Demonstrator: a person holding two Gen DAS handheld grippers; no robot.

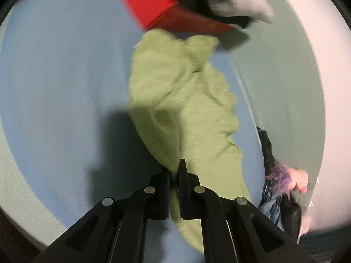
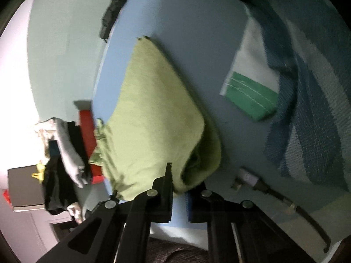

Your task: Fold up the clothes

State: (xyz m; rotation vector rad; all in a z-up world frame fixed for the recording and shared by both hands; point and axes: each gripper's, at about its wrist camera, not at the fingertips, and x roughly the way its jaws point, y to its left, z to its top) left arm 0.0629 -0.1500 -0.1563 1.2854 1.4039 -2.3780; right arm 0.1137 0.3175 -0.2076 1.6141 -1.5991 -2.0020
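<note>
Left wrist view: both tools angled downward, left tool (image 1: 174, 171) and right tool (image 2: 178, 182) each clamped on green garment (image 1: 182, 100).

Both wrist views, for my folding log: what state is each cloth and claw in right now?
Green garment: bunched, pinched at two spots, draped over the blue surface.
Left claw: shut on the garment.
Right claw: shut on the garment's edge.
Green-and-white cloth: folded, lying flat.
Clothes pile: heaped, unfolded.
</note>
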